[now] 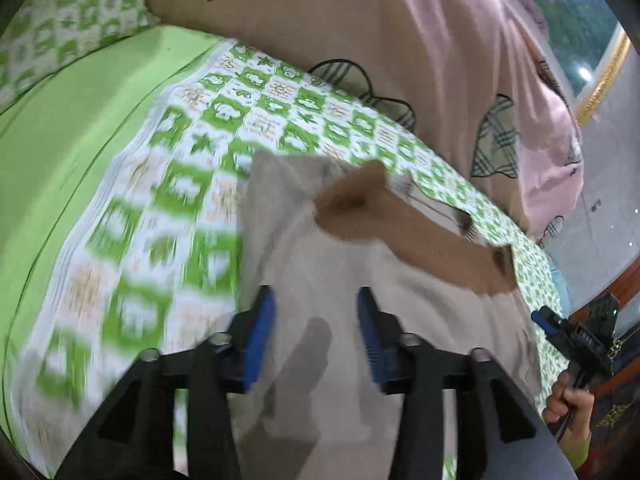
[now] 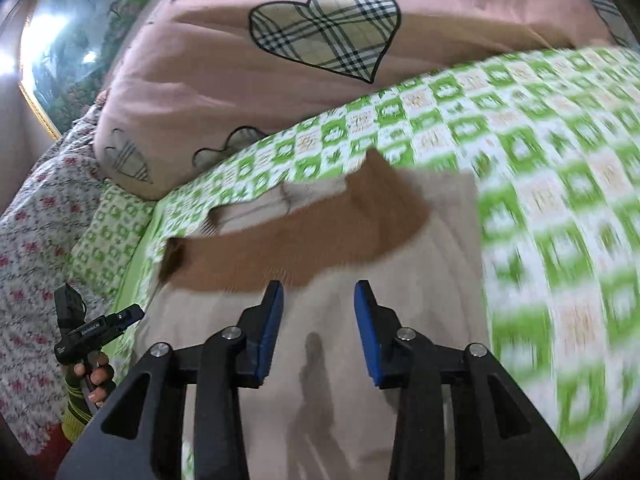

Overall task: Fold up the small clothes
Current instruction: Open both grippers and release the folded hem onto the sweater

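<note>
While both the left gripper (image 1: 316,334) and right gripper (image 2: 319,330) hover with jaws wide and empty, the beige garment (image 1: 344,280) lies on the green checked bedsheet (image 1: 180,184) near its pillow-side edge — brown part (image 1: 420,236) folded across. Next, I judge: grasp an edge — fold over.

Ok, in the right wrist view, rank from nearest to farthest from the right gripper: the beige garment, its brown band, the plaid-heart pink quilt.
1. beige garment, directly under the right gripper, whose jaws are open.
2. brown band, just ahead, running to the left.
3. pink quilt, farthest, at the back across the green checked sheet.
</note>
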`<state>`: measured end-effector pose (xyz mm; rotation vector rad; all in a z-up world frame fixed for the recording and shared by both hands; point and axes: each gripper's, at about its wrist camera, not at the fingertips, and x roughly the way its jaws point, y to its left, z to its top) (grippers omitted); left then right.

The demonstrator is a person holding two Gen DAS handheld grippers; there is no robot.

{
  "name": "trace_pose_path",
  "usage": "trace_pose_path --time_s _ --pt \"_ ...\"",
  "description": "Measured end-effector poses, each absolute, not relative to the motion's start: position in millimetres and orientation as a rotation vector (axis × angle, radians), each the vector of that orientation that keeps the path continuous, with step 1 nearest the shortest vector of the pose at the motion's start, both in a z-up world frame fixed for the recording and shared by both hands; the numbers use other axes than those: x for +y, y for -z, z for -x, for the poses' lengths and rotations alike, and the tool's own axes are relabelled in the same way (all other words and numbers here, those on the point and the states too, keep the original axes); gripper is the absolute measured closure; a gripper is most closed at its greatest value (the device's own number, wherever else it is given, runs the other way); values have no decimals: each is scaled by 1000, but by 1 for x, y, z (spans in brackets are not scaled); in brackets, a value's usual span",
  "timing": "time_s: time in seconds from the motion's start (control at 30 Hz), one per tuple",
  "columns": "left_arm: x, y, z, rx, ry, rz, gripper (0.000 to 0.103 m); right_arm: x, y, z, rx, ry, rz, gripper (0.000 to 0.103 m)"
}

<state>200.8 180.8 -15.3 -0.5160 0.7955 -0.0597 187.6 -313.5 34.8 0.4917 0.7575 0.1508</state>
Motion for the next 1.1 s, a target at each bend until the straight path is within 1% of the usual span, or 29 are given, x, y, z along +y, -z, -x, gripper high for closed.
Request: trace_pose_path --time_s 0.23,0.5,0.57,0.63,0.73,0.9,1.0,1.1 --pt "145 29 -112 805 104 620 52 -295 -16 -109 770 -160 -584 61" --pt "136 50 -49 819 78 715 50 -284 -4 -65 795 -148 -625 60" --pt "135 52 -45 818 70 721 50 -281 -5 -62 797 -150 -619 60" --pt "133 53 -43 820 69 731 47 -277 -5 -58 798 -155 -617 60" --pt "129 54 -44 818 71 740 44 -270 -4 -55 808 -165 -618 59" --pt "124 59 -49 823 70 769 39 -260 -1 -52 822 -180 -609 55" --pt "123 62 -57 814 67 808 33 -256 0 -51 825 -189 -614 53" --pt "125 64 -68 787 62 839 25 -253 1 -53 830 -196 -615 51"
